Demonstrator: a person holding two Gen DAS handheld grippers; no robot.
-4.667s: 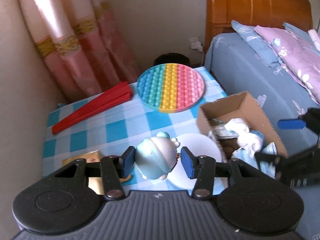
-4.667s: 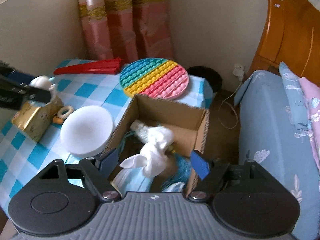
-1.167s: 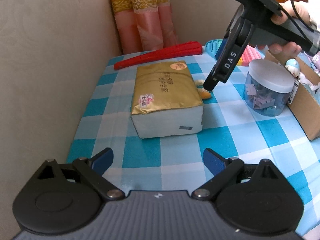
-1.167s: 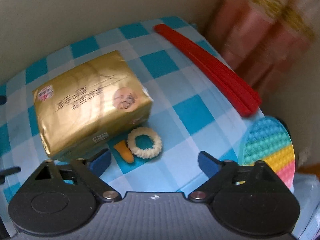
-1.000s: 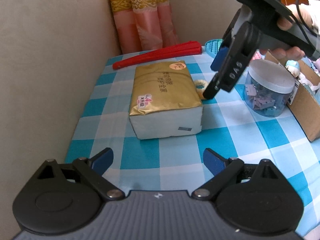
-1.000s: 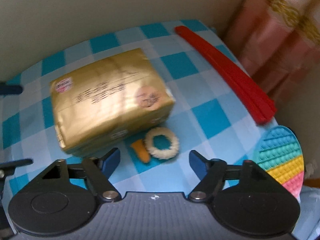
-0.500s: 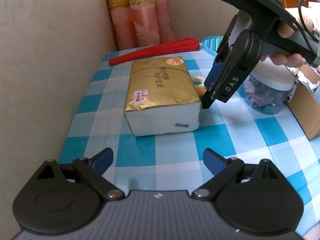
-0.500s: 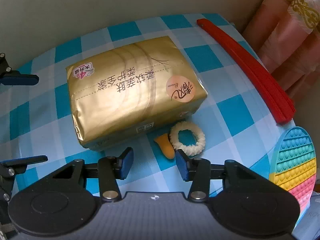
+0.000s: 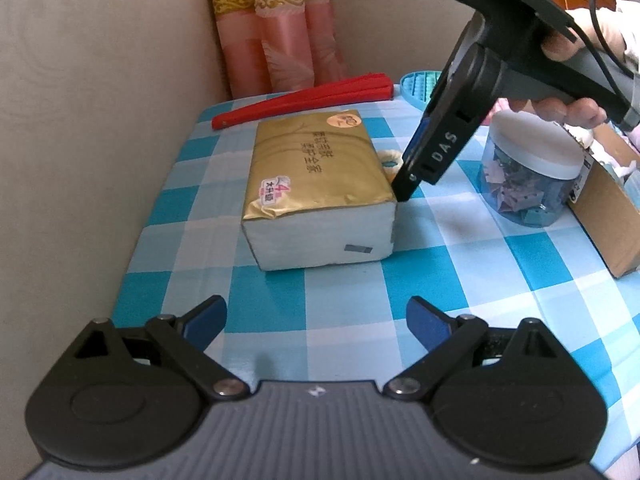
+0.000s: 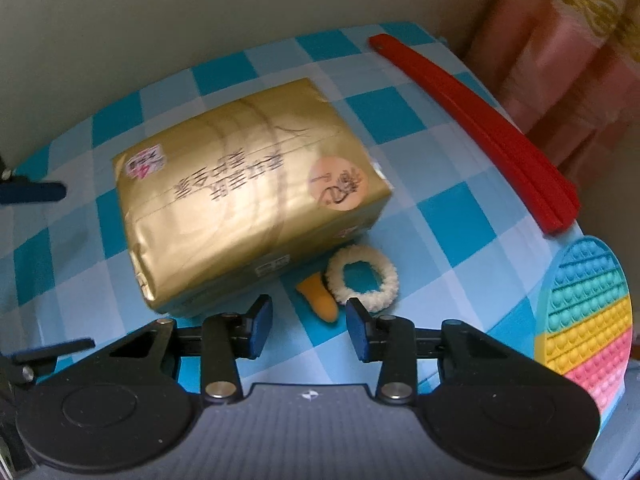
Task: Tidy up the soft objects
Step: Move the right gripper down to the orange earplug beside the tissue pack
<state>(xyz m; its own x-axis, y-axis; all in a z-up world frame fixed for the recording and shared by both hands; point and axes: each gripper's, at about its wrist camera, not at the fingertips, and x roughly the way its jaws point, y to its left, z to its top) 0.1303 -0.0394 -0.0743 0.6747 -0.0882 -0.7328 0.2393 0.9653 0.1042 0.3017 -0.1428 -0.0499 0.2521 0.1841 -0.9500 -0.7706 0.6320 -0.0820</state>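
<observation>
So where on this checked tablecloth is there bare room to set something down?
The widest bare patch lies between the tissue pack, the left tongs and the cardboard box. A narrower strip runs between the pack and the wall. It is crowded where the orange piece, white ring and right tongs sit.

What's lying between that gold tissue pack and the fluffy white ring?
In the right wrist view, a small orange piece lies between the gold tissue pack and the fluffy white ring, close against the ring.

A blue-and-white checked table (image 9: 192, 196) stands against a beige wall (image 9: 100, 80) beside pink, gold-banded curtains (image 9: 276, 28)
</observation>
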